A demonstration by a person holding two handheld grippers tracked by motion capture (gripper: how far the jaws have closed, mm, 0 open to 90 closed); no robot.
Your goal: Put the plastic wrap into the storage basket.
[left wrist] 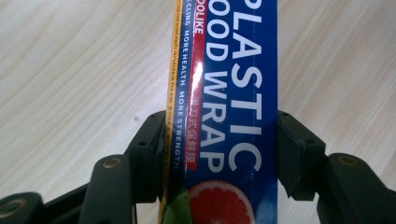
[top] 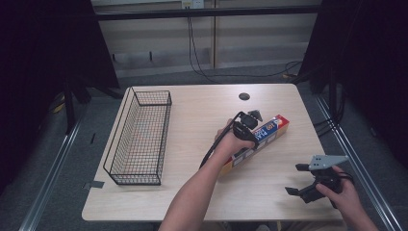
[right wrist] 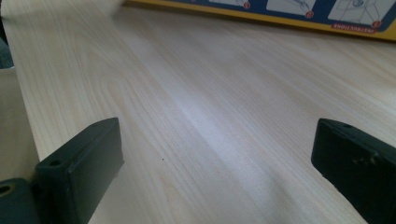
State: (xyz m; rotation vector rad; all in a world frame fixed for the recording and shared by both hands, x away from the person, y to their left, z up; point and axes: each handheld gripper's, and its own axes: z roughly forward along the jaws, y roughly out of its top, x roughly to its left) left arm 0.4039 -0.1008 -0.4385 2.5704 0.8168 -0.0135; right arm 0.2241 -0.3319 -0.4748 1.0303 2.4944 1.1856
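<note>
A long plastic wrap box (top: 274,127), blue with red and yellow trim, lies slantwise on the wooden table (top: 202,106) right of centre. My left gripper (top: 251,120) reaches down over its middle. In the left gripper view, the black jaws press on both long sides of the box (left wrist: 233,70), so the left gripper (left wrist: 222,144) is shut on it. My right gripper (top: 298,179) hovers near the table's front right corner, apart from the box, jaws wide. The right gripper view has the right gripper (right wrist: 215,154) open over bare wood, with the box's yellow edge (right wrist: 280,9) at the top.
A black wire basket (top: 166,139) stands along the table's left side with nothing in it. A small dark round grommet (top: 244,96) sits near the far edge. Cables hang behind the table. Bare wood lies between basket and box.
</note>
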